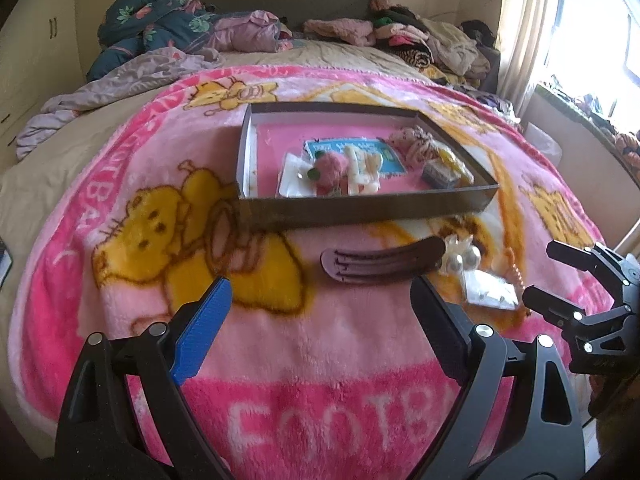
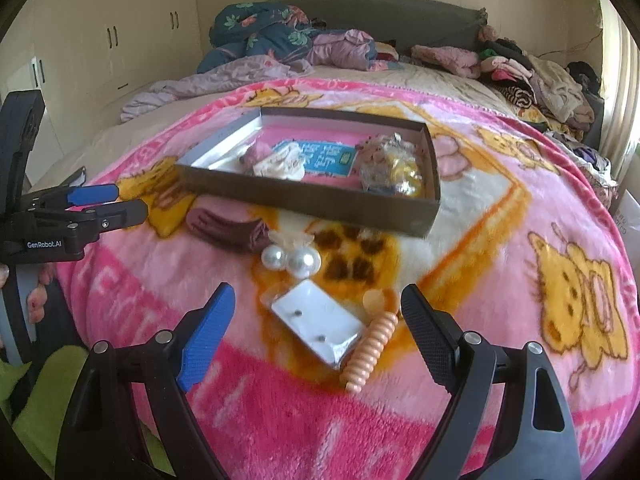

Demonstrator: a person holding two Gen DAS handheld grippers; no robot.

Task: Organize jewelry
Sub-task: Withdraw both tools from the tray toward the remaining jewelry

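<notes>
Work surface: pink blanket (image 2: pixel 500 216) w/ yellow bear print, spread on a bed.

Box (image 1: pixel 360 210): shallow, dark outer walls, pale inner walls, pink floor. Sits mid-blanket. Contents bunched toward its near-right part: blue card, pink fuzzy item, white pieces, gold-toned items; detail too blurred to sort.

Loose items, all on blanket just in front of box:
- Hair clip (image 1: pixel 380 266): long, curved, dark maroon, ribbed. Lies parallel to box front wall, apart from it.
- Pearls (image 2: pixel 291 260): two large white beads, side by side, w/ pale bow-like piece behind. Just right of clip end.
- Earring card (image 2: pixel 318 326): white, in clear bag, two small dark studs. Near side of pearls.
- Ribbed peach piece (image 2: pixel 370 346): coiled, elongated, touching card's right edge.

Left gripper (image 1: pixel 322 302): fingers spread wide, empty, near side of clip.
Right gripper (image 2: pixel 318 316): fingers spread wide, empty, flanking card and peach piece; contact w/ blanket can't be told.
</notes>
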